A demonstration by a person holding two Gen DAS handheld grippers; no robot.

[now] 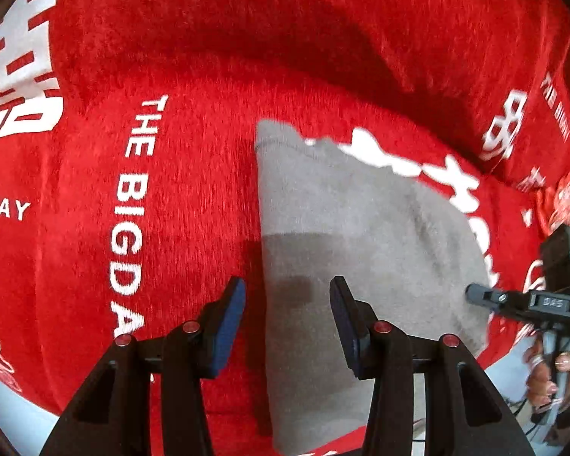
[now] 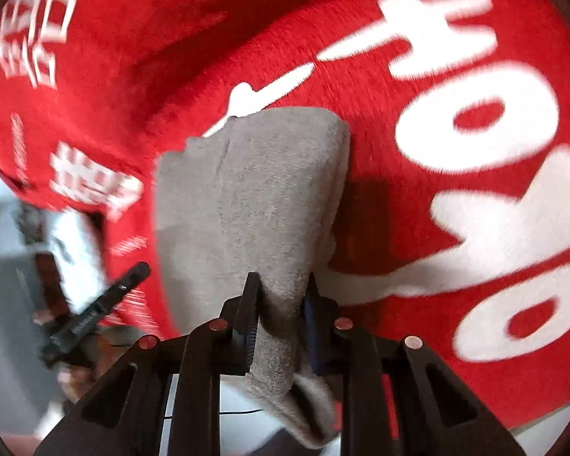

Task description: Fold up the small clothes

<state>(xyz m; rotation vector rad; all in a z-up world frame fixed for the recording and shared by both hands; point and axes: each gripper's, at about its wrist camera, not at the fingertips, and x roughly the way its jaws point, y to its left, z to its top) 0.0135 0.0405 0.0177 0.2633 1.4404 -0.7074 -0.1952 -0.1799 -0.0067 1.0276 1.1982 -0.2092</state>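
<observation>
Pinching the near end of a grey cloth (image 2: 254, 197) between the fingers of the right gripper (image 2: 281, 304), low at the centre of the right wrist view, most likely to lift that end and carry it over for a fold. Clamped there on a bunched ridge of the fabric, with the loose tail drooping below the fingers toward the bottom edge. Lay otherwise spread up the middle of the frame over a red cover (image 2: 399, 228) printed with big white letters, draped on the surface as a soft bed for the folding. Held apart and empty in the left wrist view, the fingers of the left gripper (image 1: 287, 319) hovered astride the cloth's long left edge, seemingly poised to pin or take that side. Showed at the right edge of that view, the right gripper met the cloth's far side.
</observation>
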